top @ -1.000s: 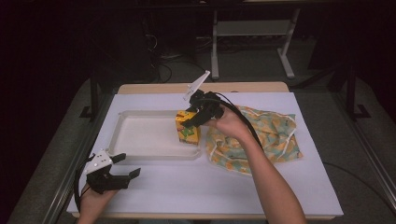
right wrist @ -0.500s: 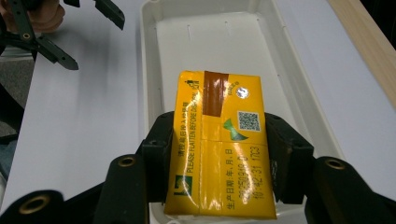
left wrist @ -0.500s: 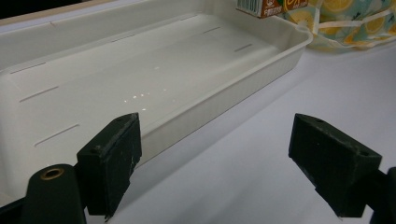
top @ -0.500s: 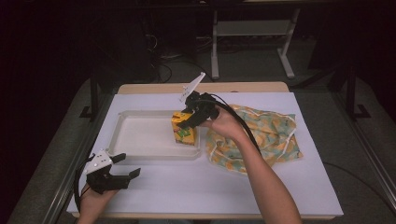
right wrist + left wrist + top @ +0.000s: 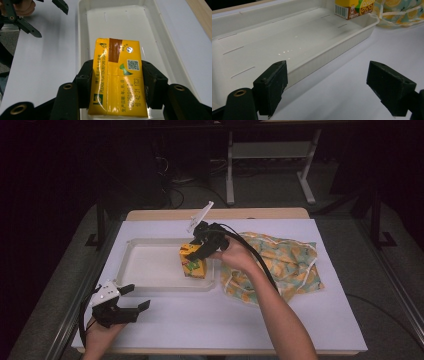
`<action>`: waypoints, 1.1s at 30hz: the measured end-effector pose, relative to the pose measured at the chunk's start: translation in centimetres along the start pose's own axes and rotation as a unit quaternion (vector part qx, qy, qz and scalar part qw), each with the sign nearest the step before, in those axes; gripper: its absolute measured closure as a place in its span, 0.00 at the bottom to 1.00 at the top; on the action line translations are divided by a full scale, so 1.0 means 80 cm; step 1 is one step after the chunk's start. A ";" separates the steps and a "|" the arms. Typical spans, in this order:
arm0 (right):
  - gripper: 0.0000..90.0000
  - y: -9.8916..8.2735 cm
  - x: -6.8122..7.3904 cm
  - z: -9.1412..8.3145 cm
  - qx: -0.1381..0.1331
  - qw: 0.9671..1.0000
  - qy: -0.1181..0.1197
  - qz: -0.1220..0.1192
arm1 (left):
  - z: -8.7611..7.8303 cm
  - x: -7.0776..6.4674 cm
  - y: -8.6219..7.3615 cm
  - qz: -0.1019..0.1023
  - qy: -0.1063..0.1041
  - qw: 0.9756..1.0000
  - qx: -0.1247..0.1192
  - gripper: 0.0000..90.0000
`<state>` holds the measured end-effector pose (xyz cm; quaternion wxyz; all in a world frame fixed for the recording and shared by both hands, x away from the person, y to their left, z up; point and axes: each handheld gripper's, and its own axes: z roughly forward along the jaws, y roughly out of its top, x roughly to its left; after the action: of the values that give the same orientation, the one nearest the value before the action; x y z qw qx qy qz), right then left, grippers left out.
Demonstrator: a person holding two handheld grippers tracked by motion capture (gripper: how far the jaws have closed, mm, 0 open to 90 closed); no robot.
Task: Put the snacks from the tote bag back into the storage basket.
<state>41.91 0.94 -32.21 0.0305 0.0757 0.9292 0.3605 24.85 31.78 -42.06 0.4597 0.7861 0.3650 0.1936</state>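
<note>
A yellow drink carton [image 5: 193,264] [image 5: 117,77] stands upright in the right end of the white tray [image 5: 145,270], and my right gripper [image 5: 196,251] [image 5: 117,85] is shut on it from above, one pad on each side. From the left gripper view the carton [image 5: 353,8] shows at the tray's [image 5: 317,57] far corner. My left gripper [image 5: 134,297] [image 5: 334,85] rests open on the table just in front of the tray's near left corner, with nothing between its fingers.
A lemon-print cloth bag [image 5: 280,265] lies crumpled on the white table cover right of the tray. The table's wooden far edge [image 5: 215,214] runs behind the tray. Dark floor and a metal stand lie beyond.
The right gripper has carried the carton a little to the left and lower, into the tray's right end. The left gripper has stayed put.
</note>
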 end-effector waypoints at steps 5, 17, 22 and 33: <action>0.55 -0.002 0.001 0.009 0.007 1.000 0.004 0.002 | 0.000 0.000 0.000 0.001 0.000 1.000 0.001 0.18; 0.55 -0.005 0.001 0.016 0.007 1.000 0.011 0.000 | 0.000 0.000 0.000 0.000 0.000 1.000 0.001 0.19; 0.55 -0.006 0.002 0.020 0.009 1.000 0.011 -0.001 | 0.000 0.000 0.000 0.000 0.000 1.000 0.000 0.18; 0.55 -0.009 0.003 0.032 0.016 1.000 0.015 -0.005 | 0.000 0.000 0.000 -0.002 -0.001 1.000 0.000 0.18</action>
<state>41.90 2.13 -34.61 0.0172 0.0659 0.9354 0.3469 24.85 31.77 -42.08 0.4607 0.7854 0.3663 0.1919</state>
